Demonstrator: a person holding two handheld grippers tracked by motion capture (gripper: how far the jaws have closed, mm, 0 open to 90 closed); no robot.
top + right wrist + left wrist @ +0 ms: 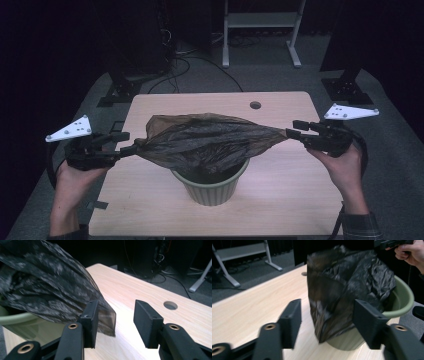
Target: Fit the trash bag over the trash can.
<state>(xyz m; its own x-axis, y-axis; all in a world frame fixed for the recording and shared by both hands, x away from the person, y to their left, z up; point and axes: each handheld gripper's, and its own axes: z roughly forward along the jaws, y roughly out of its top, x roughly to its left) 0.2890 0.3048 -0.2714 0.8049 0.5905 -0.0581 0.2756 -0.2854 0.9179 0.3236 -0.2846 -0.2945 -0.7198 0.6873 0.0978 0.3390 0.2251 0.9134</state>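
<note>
Black bag [205,142] stretched along the 9-to-3 line over green bin [212,187] on desk [280,195]. Left hand-held gripper [129,148] at 9, right hand-held gripper [292,132] at 3, equally near. Both spread, bag edge loose between jaws, unpinched.

No readable text in any view.

No words, labels, brand marks, numbers or signs can be read on the dark plastic bag [207,142], the green ribbed bin [212,190], the wooden table [280,195] or the grey plates on the tools.
</note>
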